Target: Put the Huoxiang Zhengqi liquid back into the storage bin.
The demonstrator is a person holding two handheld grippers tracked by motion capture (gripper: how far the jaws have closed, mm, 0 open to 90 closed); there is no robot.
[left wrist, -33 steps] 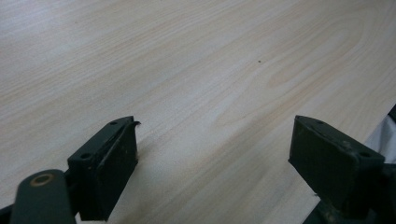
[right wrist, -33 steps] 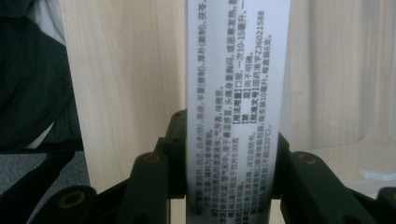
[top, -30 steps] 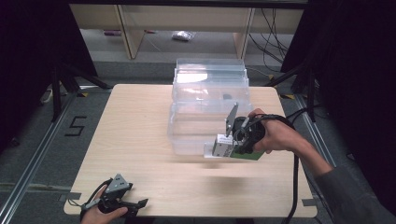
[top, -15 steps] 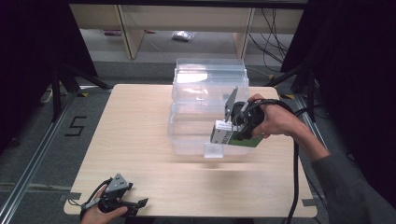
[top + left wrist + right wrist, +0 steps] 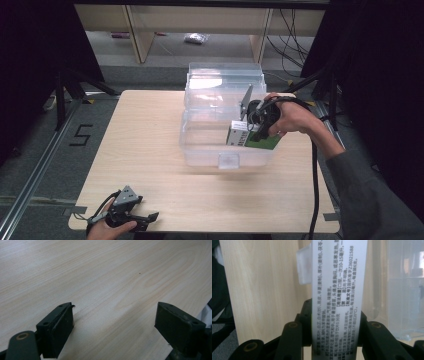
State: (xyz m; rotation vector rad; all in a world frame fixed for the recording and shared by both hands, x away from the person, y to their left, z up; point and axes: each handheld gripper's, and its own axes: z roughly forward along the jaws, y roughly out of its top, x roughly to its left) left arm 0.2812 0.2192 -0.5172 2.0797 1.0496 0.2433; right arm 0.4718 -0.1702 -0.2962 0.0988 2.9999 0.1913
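High view: at the near left corner of the pale wooden table point(image 5: 150, 150), the left gripper point(image 5: 131, 218) is held low in a hand, its jaws set wide apart with nothing between them. In the left gripper view, the two black jaws are seen spread over bare wood grain.

Farther back and to the right, the clear rectangular plastic storage bin point(image 5: 200, 145) stands on the table, with a small frosted latch tab point(image 5: 228, 161) on its near wall. The right gripper point(image 5: 252, 131) is held over the bin's right part and is clamped on the small white-and-green printed cardboard box point(image 5: 239, 135). In the right gripper view, the white printed face of the box point(image 5: 338, 290) is pinched between both jaws, with the bin's wall to the right.
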